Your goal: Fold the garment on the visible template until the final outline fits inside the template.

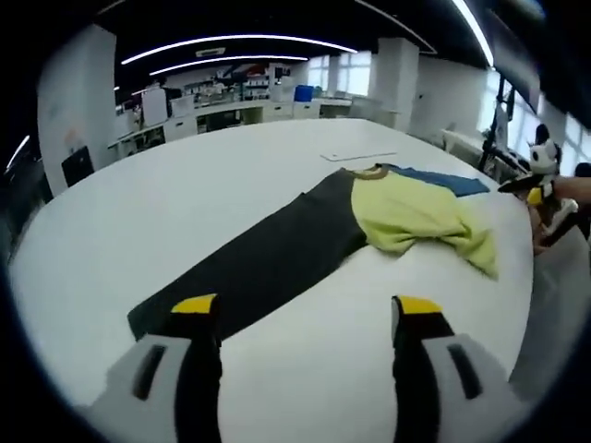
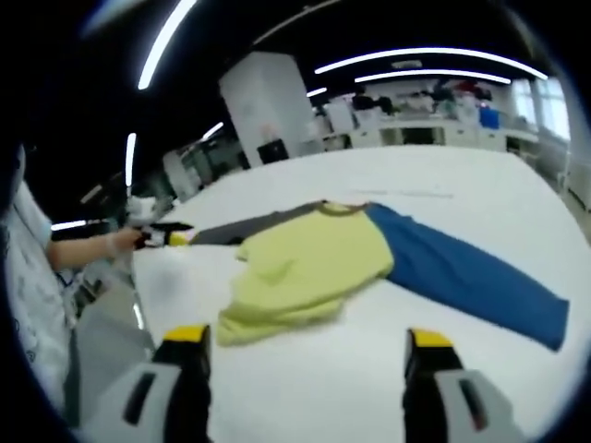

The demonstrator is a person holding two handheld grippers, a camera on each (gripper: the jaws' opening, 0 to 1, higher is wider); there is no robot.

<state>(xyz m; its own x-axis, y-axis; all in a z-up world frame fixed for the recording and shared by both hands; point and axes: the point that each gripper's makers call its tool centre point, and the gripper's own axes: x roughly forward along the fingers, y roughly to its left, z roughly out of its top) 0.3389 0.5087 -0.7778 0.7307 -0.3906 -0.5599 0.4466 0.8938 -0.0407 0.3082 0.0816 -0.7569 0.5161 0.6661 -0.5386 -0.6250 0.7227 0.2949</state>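
Yellow-bodied cloth garment with grey and blue sleeves (image 2: 314,263) is left spread across the white table (image 1: 166,212), unfolded, while both the left gripper (image 1: 309,318) and right gripper (image 2: 305,351) are held spread and empty

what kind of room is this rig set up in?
Probably an open-plan lab or workshop. Long ceiling light strips run overhead, benches with equipment and bins line the far wall, and the garment lies on a big white table in the middle.

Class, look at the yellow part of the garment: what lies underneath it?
The yellow body lies bunched on the white table. A dark grey sleeve and a blue sleeve emerge from beneath it; whatever else sits underneath is covered.
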